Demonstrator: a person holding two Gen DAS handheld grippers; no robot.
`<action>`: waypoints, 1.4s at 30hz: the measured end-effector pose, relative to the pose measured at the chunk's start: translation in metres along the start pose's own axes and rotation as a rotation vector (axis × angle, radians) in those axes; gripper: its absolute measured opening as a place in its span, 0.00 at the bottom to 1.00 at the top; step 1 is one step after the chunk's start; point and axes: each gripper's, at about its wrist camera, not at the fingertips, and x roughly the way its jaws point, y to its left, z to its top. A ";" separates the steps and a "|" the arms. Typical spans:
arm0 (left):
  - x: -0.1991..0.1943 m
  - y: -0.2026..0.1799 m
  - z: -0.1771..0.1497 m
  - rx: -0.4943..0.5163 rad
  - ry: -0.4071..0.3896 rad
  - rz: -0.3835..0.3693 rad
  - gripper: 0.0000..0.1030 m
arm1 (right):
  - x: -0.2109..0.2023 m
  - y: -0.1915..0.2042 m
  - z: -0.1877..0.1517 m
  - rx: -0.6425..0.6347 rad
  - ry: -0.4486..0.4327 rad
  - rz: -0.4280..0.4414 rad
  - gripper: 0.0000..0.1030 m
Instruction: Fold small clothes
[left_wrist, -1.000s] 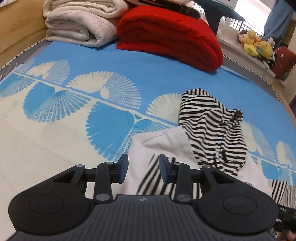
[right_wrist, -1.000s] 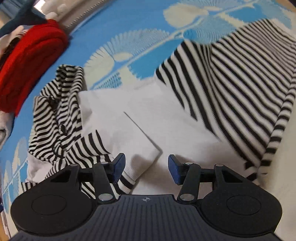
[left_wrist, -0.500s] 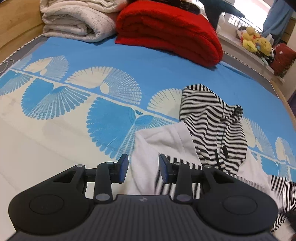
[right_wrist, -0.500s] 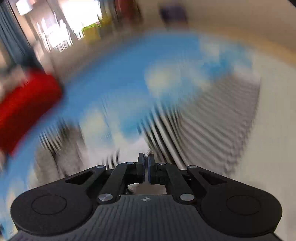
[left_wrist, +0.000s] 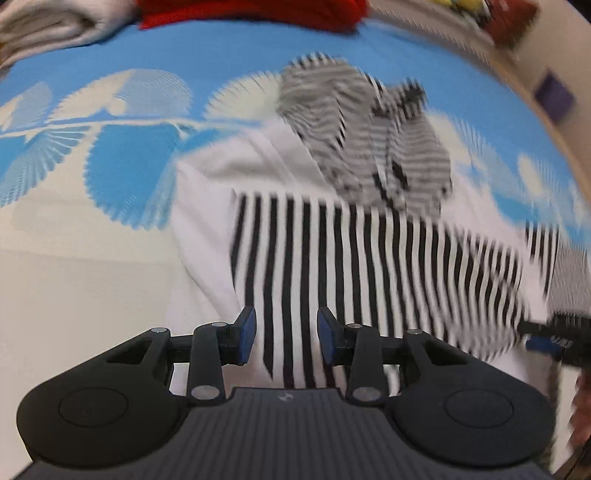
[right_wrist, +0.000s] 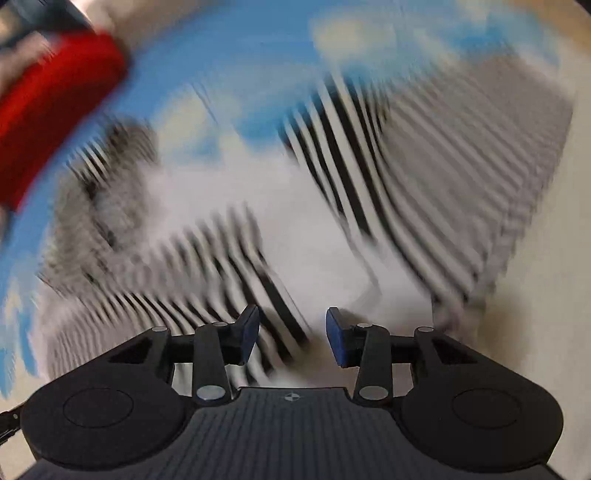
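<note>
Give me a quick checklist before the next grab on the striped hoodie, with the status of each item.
1. Left claw open, nothing between its pads: ok.
2. Right claw open; its jaws have just been opening and no cloth is pinched: ok.
3. Hoodie lies under both claws on the blue sheet: ok.
4. Views sharp enough to pick a grasp point: not ok, both are blurred.
5. Hood lying flat: not ok, it is bunched.
6. Red blanket apart from the hoodie: ok.
</note>
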 end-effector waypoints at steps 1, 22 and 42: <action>0.005 -0.002 -0.004 0.015 0.014 0.003 0.39 | 0.005 -0.007 -0.002 0.033 0.015 -0.001 0.40; -0.009 -0.088 -0.006 0.215 -0.075 0.058 0.42 | -0.068 -0.182 0.104 0.276 -0.399 -0.102 0.49; -0.036 -0.084 0.019 0.113 -0.140 -0.039 0.42 | -0.052 -0.203 0.121 0.368 -0.566 -0.164 0.03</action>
